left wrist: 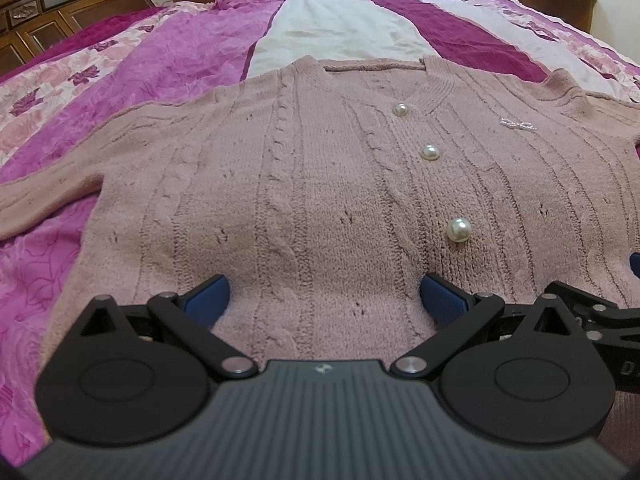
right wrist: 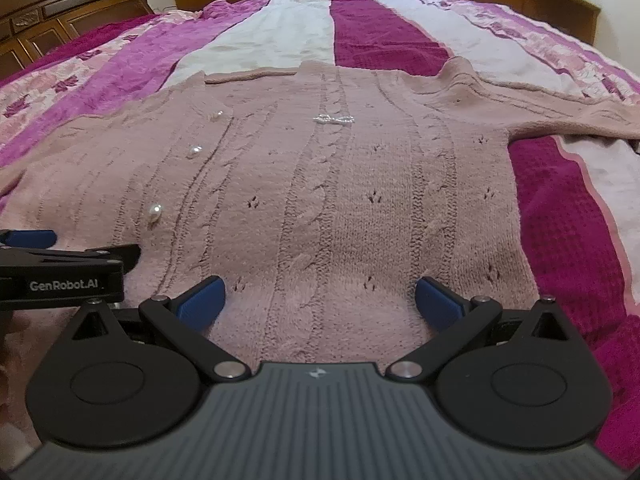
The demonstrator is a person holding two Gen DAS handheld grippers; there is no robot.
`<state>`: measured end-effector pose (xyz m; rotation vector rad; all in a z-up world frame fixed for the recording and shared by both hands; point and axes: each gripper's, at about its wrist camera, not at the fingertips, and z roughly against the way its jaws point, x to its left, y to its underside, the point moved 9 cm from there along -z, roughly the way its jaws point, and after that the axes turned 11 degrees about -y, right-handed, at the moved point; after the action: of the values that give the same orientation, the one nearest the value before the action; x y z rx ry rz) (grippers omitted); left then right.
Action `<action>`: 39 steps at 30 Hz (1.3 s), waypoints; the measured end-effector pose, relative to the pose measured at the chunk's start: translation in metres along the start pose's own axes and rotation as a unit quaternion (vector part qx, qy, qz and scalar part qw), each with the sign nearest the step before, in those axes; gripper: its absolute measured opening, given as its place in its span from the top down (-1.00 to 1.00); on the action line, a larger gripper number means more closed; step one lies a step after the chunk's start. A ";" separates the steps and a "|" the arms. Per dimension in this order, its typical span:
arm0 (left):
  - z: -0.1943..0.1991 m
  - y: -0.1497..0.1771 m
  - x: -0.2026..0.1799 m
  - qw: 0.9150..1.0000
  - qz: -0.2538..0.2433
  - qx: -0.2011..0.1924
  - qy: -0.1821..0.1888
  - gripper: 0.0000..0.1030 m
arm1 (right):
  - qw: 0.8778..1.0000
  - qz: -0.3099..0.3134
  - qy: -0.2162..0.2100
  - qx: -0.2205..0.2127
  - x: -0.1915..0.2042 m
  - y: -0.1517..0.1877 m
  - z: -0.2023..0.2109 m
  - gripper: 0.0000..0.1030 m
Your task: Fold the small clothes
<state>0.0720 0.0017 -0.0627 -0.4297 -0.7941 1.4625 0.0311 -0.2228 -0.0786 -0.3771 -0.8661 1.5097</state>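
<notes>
Two grippers hover side by side over the hem of the pink cardigan point(left wrist: 320, 184), left gripper point(left wrist: 325, 300) and right gripper point(right wrist: 318, 302) both spread wide, blue pads clear of the knit, gripping nothing. Cardigan lies flat, front up, sleeves out, on the striped bedspread point(right wrist: 384, 36); three pearl buttons point(left wrist: 430, 153) run toward its neckline. Beyond the cardigan, a wooden headboard point(left wrist: 52, 12).
</notes>
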 end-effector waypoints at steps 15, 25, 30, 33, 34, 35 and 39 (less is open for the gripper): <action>0.010 -0.014 0.009 0.999 0.015 0.029 0.015 -1.00 | 0.991 -0.080 -0.105 -0.036 -0.022 -0.028 0.037 -1.00; 0.017 -0.036 0.015 0.999 0.035 0.028 0.016 -1.00 | 0.988 -0.119 -0.073 -0.063 -0.094 -0.058 0.049 -1.00; 0.011 -0.036 0.013 0.998 0.047 0.045 0.022 -1.00 | 0.985 -0.146 -0.058 -0.076 -0.138 -0.075 0.046 -1.00; 0.008 -0.036 0.010 0.997 0.053 0.053 0.022 -1.00 | 0.981 -0.166 -0.049 -0.085 -0.165 -0.083 0.042 -1.00; 0.007 -0.036 0.010 0.997 0.055 0.054 0.020 -1.00 | 0.980 -0.171 -0.044 -0.088 -0.173 -0.087 0.040 -1.00; 0.006 -0.036 0.010 0.997 0.056 0.054 0.018 -1.00 | 0.979 -0.176 -0.038 -0.092 -0.181 -0.090 0.038 -1.00; 0.001 -0.037 0.009 0.997 0.054 0.056 0.010 -0.99 | 0.980 -0.174 -0.014 -0.096 -0.209 -0.102 0.027 -1.00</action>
<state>0.0967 0.0062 -0.0341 -0.4068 -0.6780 1.5934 0.1165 -0.4377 -0.0433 -0.3263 -1.0453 1.1138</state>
